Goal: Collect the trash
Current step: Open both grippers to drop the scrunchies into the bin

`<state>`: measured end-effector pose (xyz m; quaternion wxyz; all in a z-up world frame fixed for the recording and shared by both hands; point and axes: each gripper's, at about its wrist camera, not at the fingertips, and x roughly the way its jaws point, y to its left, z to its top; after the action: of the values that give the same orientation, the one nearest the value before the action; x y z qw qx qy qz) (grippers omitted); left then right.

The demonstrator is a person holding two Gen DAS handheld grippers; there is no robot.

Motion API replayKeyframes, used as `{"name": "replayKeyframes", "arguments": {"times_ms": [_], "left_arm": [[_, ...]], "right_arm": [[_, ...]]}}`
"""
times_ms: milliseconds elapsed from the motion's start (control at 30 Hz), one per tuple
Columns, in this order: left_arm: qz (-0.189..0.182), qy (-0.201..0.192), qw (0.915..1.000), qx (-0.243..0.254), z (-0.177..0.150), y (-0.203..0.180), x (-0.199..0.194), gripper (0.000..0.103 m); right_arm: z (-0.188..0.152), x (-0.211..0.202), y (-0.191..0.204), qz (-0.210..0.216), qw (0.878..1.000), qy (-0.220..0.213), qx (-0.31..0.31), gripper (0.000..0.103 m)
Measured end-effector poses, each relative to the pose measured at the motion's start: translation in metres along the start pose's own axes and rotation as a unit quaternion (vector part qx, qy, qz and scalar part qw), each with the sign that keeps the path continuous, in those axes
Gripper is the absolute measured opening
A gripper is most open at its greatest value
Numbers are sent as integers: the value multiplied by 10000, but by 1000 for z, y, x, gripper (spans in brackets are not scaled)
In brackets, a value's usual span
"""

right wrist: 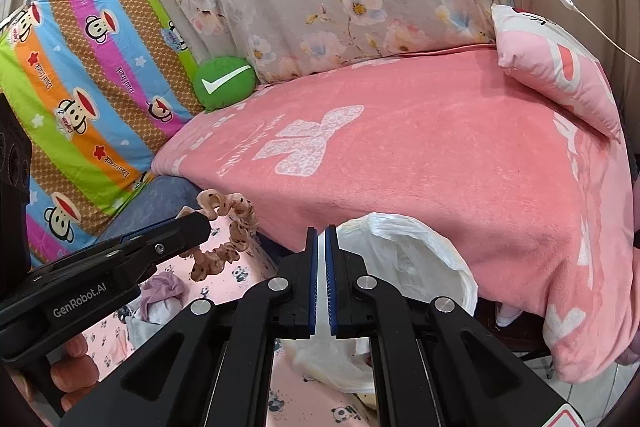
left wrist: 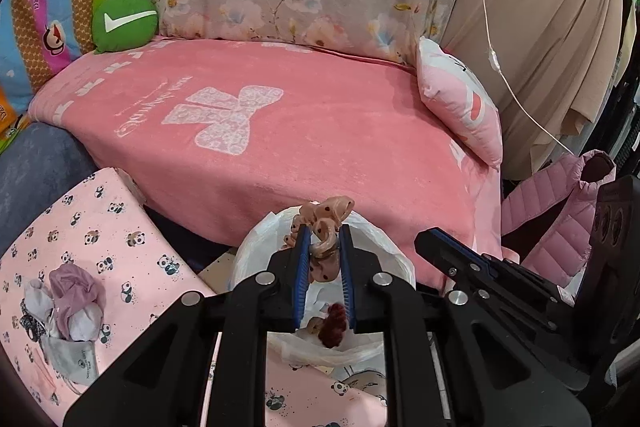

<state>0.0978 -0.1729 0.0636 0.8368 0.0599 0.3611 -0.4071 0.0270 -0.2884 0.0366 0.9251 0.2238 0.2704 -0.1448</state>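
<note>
A peach scrunchie with dark dots [left wrist: 326,239] is pinched between the blue pads of my left gripper [left wrist: 325,233], which is shut on it. It hangs over the open mouth of a white plastic trash bag [left wrist: 384,239]. A dark red scrap [left wrist: 334,323] lies inside the bag. In the right wrist view the same scrunchie [right wrist: 224,247] dangles from the left gripper [right wrist: 206,217], to the left of the bag [right wrist: 408,251]. My right gripper [right wrist: 322,231] is shut with nothing between its pads, just left of the bag's rim. It shows at the right in the left wrist view [left wrist: 424,241].
A pink blanket [left wrist: 280,131] covers the sofa behind the bag. A pink pillow [left wrist: 460,103] and a green round cushion [left wrist: 125,23] sit on it. A panda-print pink cloth [left wrist: 100,227] carries a pile of purple and white rags [left wrist: 72,299]. A pink padded jacket [left wrist: 560,211] hangs right.
</note>
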Motion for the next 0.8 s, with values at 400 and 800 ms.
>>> {"name": "replayKeyframes", "arguments": {"times_ms": [400, 800], "left_arm": [[274, -67, 9995, -171, -2, 5, 6, 63], [575, -70, 9966, -584, -18, 43, -5, 63]], "right_arm": [[-9, 10, -16, -161, 9995, 226, 152, 18], [-17, 14, 14, -19, 9995, 282, -117, 36]]}}
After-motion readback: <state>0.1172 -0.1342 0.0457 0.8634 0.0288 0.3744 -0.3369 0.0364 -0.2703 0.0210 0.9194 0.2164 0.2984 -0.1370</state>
